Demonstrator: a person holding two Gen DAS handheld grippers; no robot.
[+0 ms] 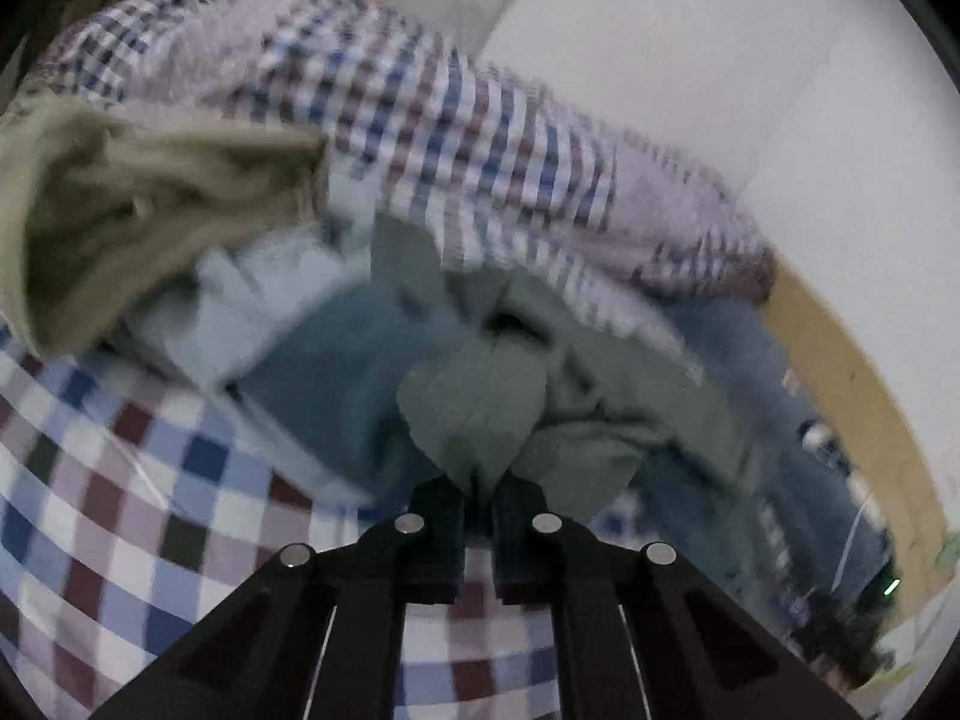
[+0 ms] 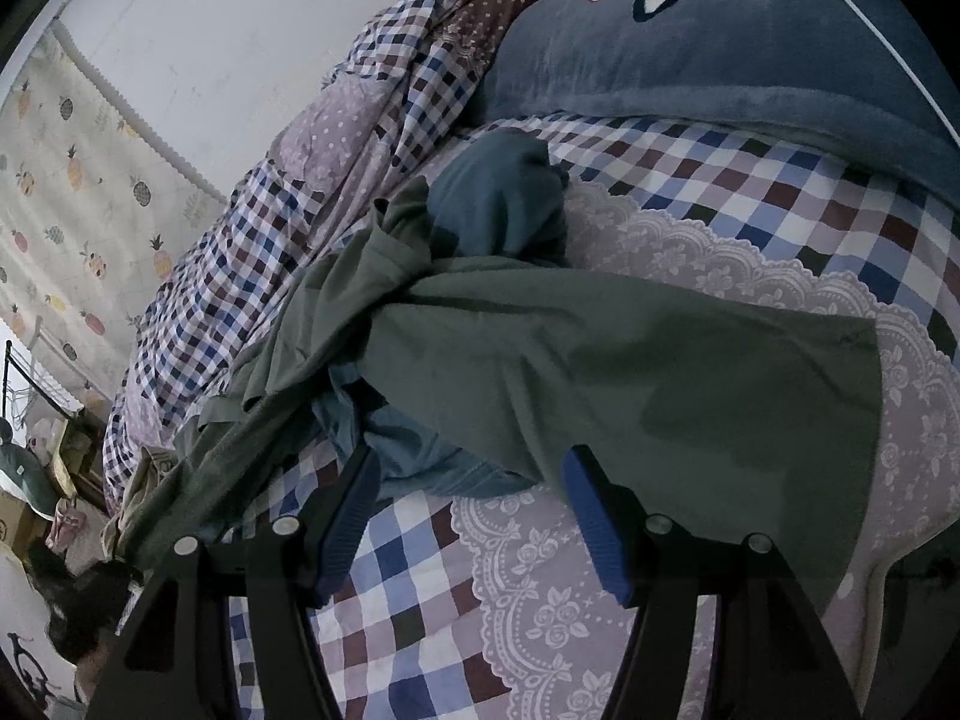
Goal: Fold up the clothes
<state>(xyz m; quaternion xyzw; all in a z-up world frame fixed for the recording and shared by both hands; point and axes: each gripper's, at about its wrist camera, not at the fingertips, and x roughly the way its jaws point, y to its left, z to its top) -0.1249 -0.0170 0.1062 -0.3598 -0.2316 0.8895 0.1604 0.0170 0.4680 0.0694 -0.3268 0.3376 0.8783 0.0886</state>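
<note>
A grey-green garment point(image 2: 630, 372) lies spread across the checked bedsheet point(image 2: 408, 600) in the right wrist view, over a teal-blue garment point(image 2: 498, 198). My right gripper point(image 2: 474, 480) stands open just in front of the garment's near edge, blue pads point(image 2: 591, 516) apart, nothing between them. In the left wrist view my left gripper point(image 1: 478, 489) is shut on a bunched fold of the grey-green garment point(image 1: 480, 414). Behind it lie the teal-blue garment point(image 1: 336, 378), a pale blue cloth point(image 1: 240, 294) and a khaki garment point(image 1: 150, 204).
A rolled checked quilt point(image 2: 270, 228) runs along the wall side of the bed. A blue plush pillow point(image 2: 750, 42) lies at the head. A pineapple-print curtain point(image 2: 66, 180) hangs at left. A person's dark hair point(image 2: 78, 606) shows at lower left. A wooden bed frame point(image 1: 864, 396) edges the mattress.
</note>
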